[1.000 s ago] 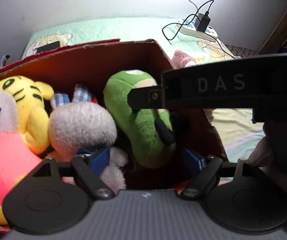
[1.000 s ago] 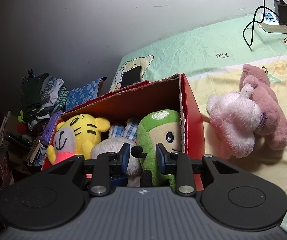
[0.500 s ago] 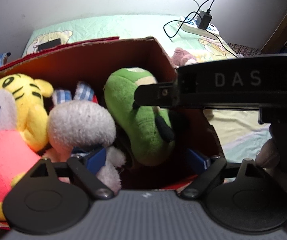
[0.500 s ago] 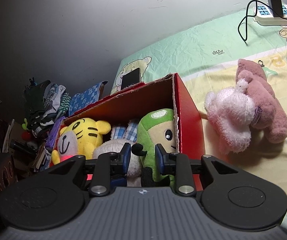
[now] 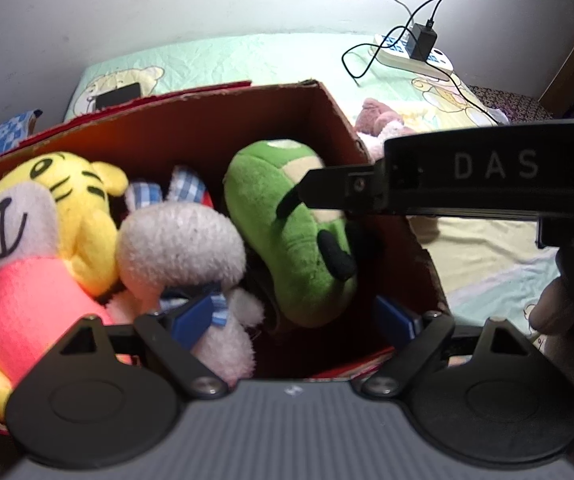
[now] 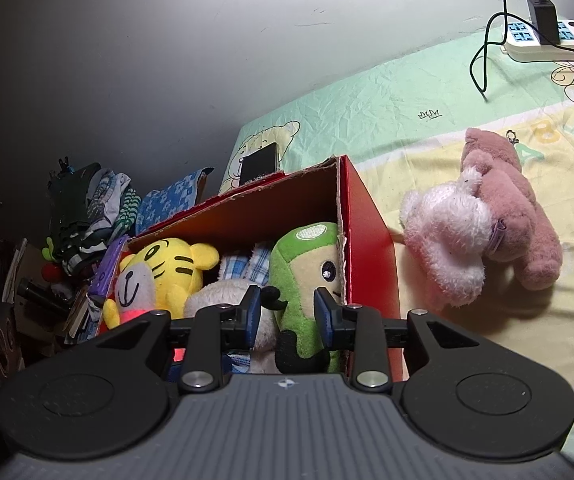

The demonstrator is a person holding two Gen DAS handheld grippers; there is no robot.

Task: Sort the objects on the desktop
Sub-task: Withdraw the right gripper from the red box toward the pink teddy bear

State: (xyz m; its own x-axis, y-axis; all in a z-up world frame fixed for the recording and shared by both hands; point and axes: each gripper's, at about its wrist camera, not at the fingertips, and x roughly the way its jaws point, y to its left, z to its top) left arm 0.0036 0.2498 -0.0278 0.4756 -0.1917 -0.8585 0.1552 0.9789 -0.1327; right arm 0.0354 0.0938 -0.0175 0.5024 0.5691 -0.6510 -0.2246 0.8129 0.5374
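Inside the red box (image 6: 367, 240), a fuzzy green plush (image 6: 307, 276) sits between the opening right hand-held gripper (image 6: 287, 312).

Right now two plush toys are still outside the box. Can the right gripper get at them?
Probably yes: the pink plush toys lie uncovered on the sheet beside the box, nothing over them; the right gripper, fingers opening, holds nothing.

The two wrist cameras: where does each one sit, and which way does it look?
Left wrist: on the left gripper, looking down into the red cardboard box; the right gripper and a hand show.
Right wrist: on the right gripper, jaws opening, facing the box and bedsheet.
Shared: green plush doll, yellow tiger plush.
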